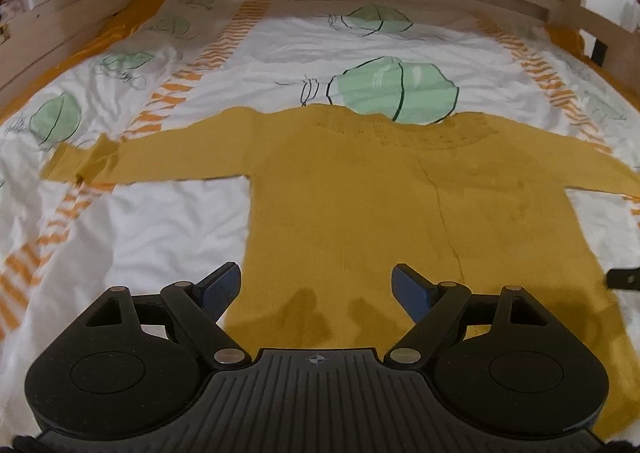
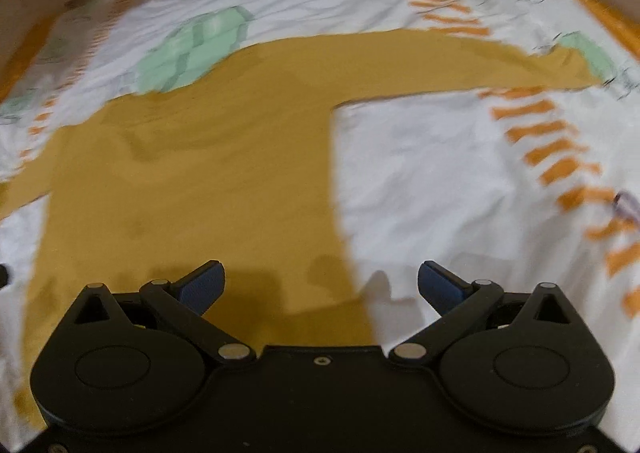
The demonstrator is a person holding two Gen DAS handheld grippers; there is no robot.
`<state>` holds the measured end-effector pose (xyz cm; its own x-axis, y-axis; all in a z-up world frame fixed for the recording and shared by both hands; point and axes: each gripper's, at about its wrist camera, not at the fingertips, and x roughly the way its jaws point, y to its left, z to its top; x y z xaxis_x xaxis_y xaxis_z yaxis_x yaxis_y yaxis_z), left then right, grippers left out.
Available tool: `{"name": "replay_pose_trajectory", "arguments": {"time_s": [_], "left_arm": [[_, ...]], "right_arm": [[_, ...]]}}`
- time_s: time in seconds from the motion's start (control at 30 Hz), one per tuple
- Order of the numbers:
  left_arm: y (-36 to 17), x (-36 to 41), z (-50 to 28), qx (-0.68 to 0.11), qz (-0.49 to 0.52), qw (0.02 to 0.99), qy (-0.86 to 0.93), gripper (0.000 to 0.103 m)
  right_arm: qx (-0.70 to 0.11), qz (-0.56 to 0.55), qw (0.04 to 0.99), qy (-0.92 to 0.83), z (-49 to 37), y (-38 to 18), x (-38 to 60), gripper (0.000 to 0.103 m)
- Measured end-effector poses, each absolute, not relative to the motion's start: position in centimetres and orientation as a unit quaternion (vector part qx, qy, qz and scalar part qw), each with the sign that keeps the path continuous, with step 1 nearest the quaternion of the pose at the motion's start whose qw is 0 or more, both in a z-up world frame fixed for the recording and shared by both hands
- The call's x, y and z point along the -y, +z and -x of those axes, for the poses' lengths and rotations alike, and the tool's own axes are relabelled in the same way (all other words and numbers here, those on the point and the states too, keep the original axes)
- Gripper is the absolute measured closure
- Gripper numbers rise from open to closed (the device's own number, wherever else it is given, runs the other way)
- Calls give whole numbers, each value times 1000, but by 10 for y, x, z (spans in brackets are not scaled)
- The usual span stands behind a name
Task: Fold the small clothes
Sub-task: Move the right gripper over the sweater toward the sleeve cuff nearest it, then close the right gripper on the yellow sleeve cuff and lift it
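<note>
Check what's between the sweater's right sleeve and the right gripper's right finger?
Only bare bedsheet: white, creased, with an orange-striped band farther right. The right wrist view shows it, with the sweater sleeve stretched out above and the right gripper open below.

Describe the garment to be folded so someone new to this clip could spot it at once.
Start from the bed's white quilt, printed with green leaves and orange stripes. Spread flat across its middle lies the mustard-yellow sweater, both long sleeves stretched out sideways. It is the only plain-coloured cloth and the only garment there.

Warm dim light; right view motion-blurred; fisheye edges bowed.
</note>
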<state>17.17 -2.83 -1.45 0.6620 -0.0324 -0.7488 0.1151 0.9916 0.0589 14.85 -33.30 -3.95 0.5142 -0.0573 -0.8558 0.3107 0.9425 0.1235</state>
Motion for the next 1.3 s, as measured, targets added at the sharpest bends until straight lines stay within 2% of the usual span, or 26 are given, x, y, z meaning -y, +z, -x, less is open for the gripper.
{"name": "replay_pose_trajectory", "arguments": {"time_s": [0.17, 0.47, 0.73, 0.83, 0.87, 0.9, 1.17, 1.27, 1.3], "left_arm": [[-39, 39, -202, -430, -59, 900, -41, 21], [-87, 49, -229, -491, -77, 867, -41, 21], [-94, 48, -224, -475, -68, 877, -37, 17], [-95, 49, -224, -470, -74, 879, -39, 14], [-95, 49, -224, -467, -76, 880, -41, 13], [-95, 49, -223, -466, -77, 881, -41, 12], [-98, 49, -229, -463, -67, 883, -38, 5], [-99, 50, -230, -463, -66, 883, -34, 4], [-99, 49, -229, -463, -66, 883, -34, 4]], "right_arm": [[-496, -88, 852, -144, -174, -58, 355, 1], [-528, -86, 836, -124, -190, -90, 369, 0], [-546, -114, 828, -57, -190, -91, 391, 0], [-541, -134, 829, -43, -191, -81, 403, 5], [-536, -141, 831, -46, -191, -75, 411, 11], [-527, -145, 836, -54, -193, -69, 419, 13], [-446, -124, 869, -175, -215, -21, 523, 15], [-426, -118, 868, -225, -229, -21, 568, 33], [-422, -118, 867, -237, -231, -22, 581, 35]]}}
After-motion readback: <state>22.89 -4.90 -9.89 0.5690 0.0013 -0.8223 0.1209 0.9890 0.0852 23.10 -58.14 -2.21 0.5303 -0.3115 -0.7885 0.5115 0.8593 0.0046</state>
